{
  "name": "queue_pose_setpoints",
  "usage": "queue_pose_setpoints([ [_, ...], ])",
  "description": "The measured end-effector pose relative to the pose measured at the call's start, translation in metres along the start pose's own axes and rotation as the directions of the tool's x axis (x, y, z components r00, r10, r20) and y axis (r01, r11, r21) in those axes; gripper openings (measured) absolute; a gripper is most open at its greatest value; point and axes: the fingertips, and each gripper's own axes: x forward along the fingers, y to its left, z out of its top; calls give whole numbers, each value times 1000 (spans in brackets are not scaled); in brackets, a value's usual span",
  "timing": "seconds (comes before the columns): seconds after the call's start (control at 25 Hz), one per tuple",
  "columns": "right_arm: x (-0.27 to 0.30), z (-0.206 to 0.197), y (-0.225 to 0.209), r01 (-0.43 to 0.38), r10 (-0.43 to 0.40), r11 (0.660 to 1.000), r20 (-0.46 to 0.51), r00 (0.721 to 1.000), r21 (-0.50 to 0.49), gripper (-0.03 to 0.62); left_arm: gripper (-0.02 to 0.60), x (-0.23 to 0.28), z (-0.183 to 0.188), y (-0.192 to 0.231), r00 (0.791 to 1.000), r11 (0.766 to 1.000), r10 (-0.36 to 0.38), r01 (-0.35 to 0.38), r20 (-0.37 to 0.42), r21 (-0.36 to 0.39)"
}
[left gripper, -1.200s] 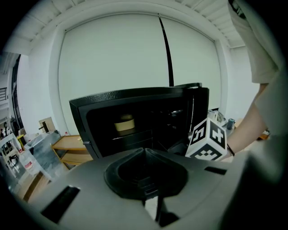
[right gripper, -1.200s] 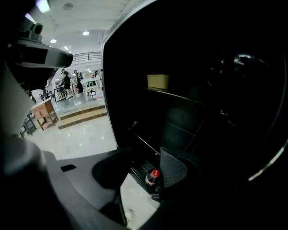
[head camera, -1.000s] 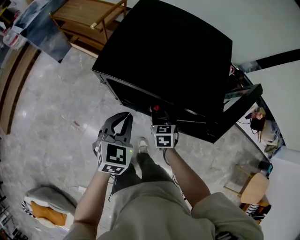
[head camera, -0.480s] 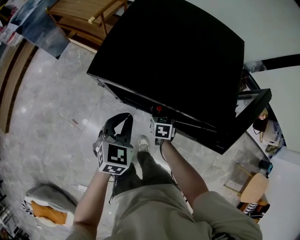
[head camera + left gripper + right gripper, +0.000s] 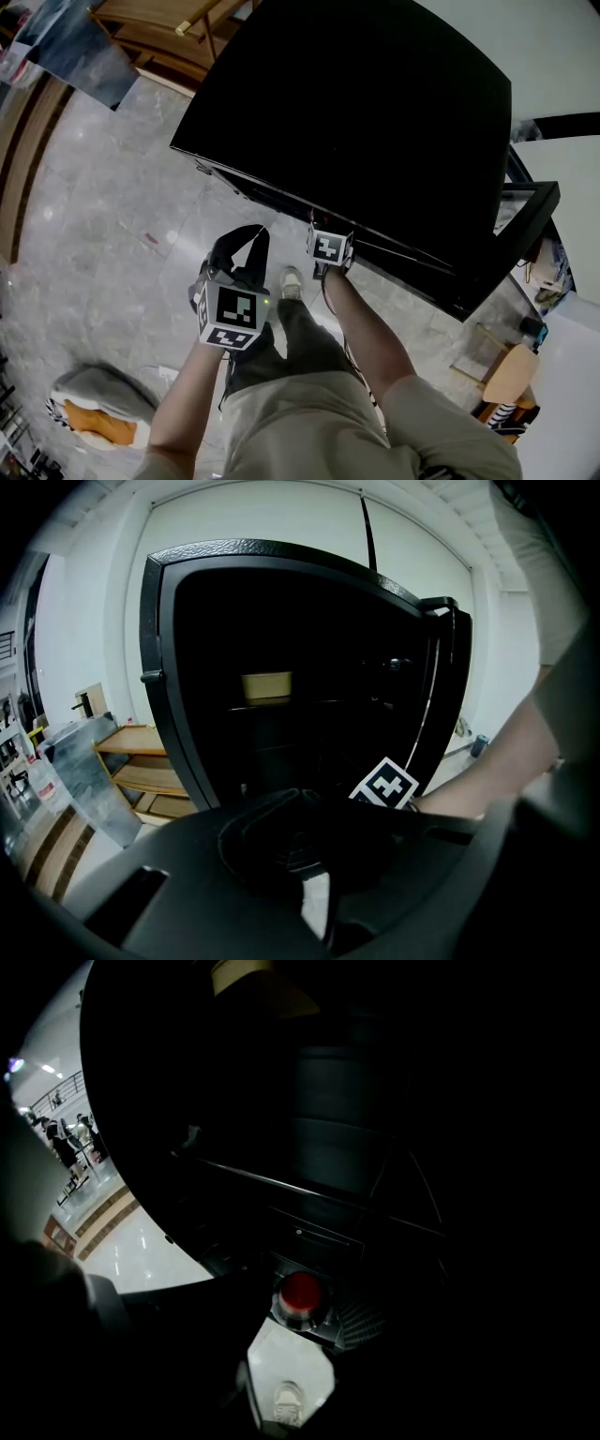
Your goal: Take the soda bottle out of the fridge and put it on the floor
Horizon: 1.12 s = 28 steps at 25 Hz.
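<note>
The black fridge (image 5: pixel 356 103) stands with its door (image 5: pixel 511 234) swung open to the right. The soda bottle shows only in the right gripper view, as a red cap (image 5: pixel 301 1293) low at the fridge's front edge. My right gripper (image 5: pixel 309 1314) is open, and the cap sits at the gap between its dark jaw tips; I see no pad pressing on it. In the head view only its marker cube (image 5: pixel 330 247) shows, and its jaws are hidden under the fridge top. My left gripper (image 5: pixel 254 232) hangs shut and empty in front of the fridge, left of the right one.
A wooden shelf unit (image 5: pixel 178 33) stands left of the fridge. A grey bag with something orange (image 5: pixel 94 408) lies on the marble floor at lower left. The person's shoe (image 5: pixel 289 281) is between the grippers. A wooden stool (image 5: pixel 511 375) stands at lower right.
The right gripper has pushed forward into the fridge, and the red cap seen ahead of it earlier is now hidden in the head view. The left gripper has hardly moved.
</note>
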Motion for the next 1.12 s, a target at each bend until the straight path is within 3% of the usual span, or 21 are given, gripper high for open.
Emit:
queue_pose_setpoints([
  [0.2, 8, -5, -1, -24, 27, 996, -29, 999, 85, 177, 11, 2, -11, 3, 1000, 1000, 0, 0, -16, -2],
  [0.32, 16, -5, -1, -20, 22, 998, -27, 999, 55, 137, 11, 0, -20, 7, 1000, 1000, 10, -10, -29, -8],
  [0.48, 30, -10, -4, -21, 22, 1000, -1, 1000, 19, 137, 11, -4, -29, 10, 999, 1000, 20, -21, -42, -18],
  [0.88, -3, 0, 9, -115, 113, 992, -31, 993, -49, 126, 11, -16, -38, 12, 998, 1000, 28, -28, -62, -13],
  [1.12, -51, 13, 22, -167, 166, 979, -16, 986, -115, 123, 11, -36, -30, 14, 998, 999, 39, -39, -46, 2],
])
